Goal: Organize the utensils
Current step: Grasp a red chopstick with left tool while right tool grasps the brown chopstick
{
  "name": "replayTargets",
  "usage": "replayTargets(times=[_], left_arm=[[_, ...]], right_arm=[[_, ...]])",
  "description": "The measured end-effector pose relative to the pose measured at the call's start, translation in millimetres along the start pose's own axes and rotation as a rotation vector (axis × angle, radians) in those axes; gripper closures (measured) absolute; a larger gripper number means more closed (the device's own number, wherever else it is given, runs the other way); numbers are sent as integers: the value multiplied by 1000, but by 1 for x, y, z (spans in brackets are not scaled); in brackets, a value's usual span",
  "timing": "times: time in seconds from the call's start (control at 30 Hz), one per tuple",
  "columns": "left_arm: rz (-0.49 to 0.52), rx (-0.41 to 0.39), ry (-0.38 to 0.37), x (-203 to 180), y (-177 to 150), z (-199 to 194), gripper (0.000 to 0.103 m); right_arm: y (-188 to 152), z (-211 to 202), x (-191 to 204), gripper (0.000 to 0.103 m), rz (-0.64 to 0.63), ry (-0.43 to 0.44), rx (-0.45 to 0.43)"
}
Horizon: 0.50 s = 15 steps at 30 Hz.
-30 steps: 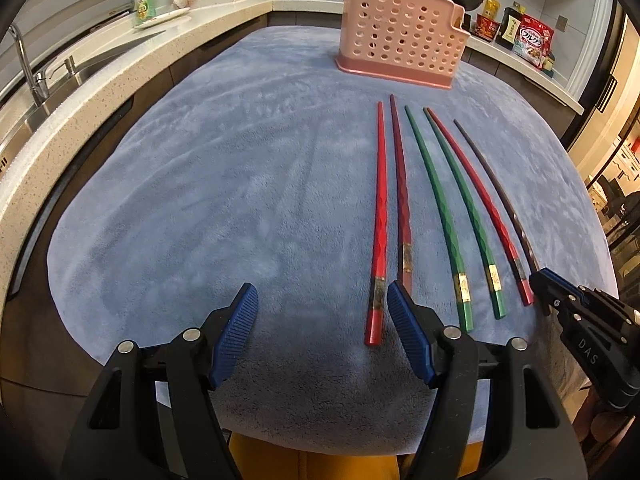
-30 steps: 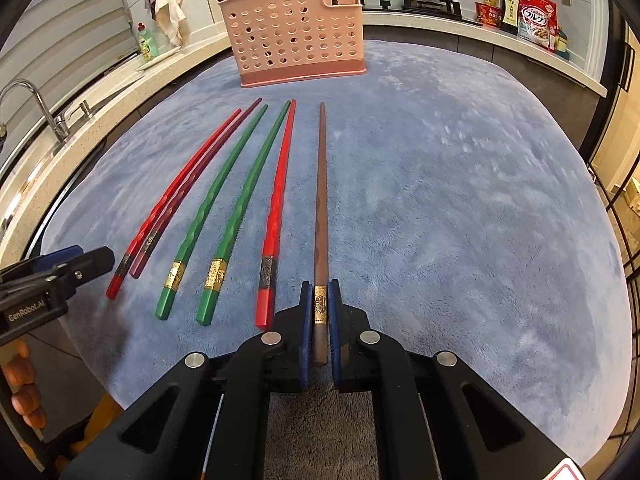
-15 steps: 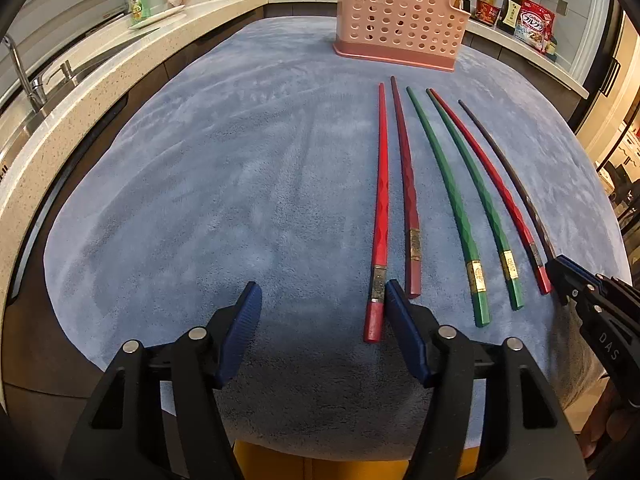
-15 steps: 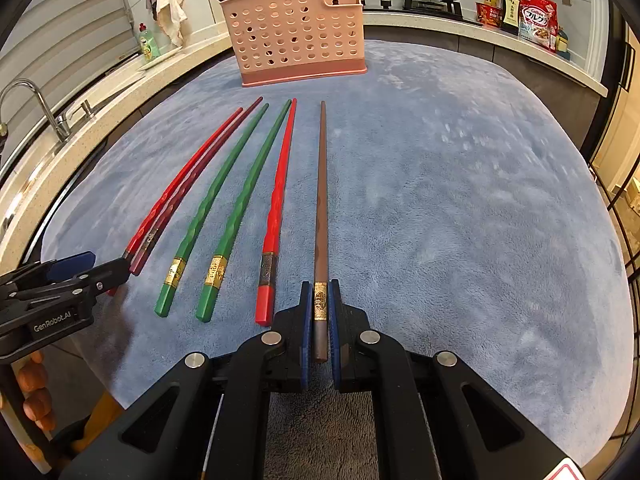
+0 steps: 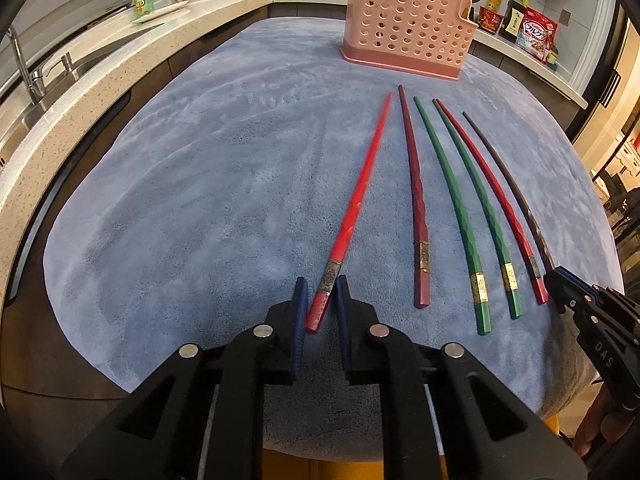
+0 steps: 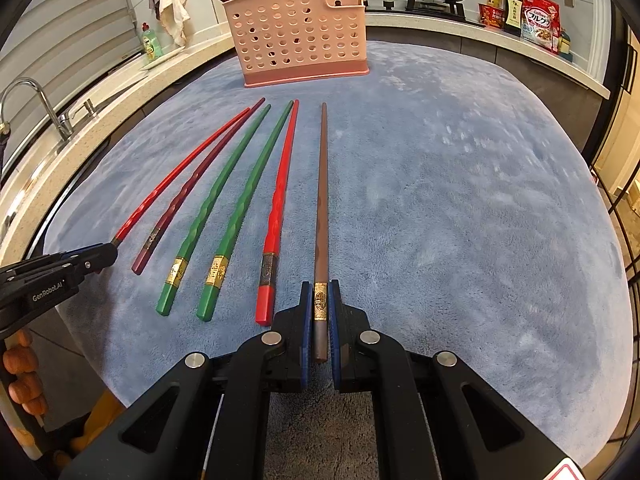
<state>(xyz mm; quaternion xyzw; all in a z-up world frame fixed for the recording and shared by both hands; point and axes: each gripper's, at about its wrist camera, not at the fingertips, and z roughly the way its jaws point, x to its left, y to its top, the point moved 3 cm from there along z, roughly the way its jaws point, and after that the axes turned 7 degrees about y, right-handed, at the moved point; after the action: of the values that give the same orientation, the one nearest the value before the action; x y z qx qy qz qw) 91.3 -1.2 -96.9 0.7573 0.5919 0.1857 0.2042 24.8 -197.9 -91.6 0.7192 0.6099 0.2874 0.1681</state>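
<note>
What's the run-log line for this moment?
left tool: shut on red chopstick | right tool: shut on brown chopstick | pink holder: behind

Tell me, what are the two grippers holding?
Left gripper: red chopstick, near its thick end. Right gripper: brown chopstick, at its gold band.

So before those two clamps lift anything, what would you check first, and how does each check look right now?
1. Left gripper shut on the red chopstick: ok, the pads press its thick end.
2. Right gripper shut on the brown chopstick: ok.
3. Each gripper holds only one stick: ok; the dark red chopstick and the green chopsticks lie apart on the blue mat.
4. Pink holder upright at the far end of the mat: ok.
5. Room left inside the holder: cannot tell; some sticks already stand in it.
</note>
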Motion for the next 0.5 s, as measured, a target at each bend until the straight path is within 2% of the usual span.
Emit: replayTargets(times=[0.1, 0.5], left_arm=[[-15, 7, -10, 3, 3, -2, 96], [-56, -53, -47, 7, 27, -35, 96]], right_arm=[[3, -6, -1, 96, -3, -1, -11], [43, -49, -3, 96, 9, 28, -131]])
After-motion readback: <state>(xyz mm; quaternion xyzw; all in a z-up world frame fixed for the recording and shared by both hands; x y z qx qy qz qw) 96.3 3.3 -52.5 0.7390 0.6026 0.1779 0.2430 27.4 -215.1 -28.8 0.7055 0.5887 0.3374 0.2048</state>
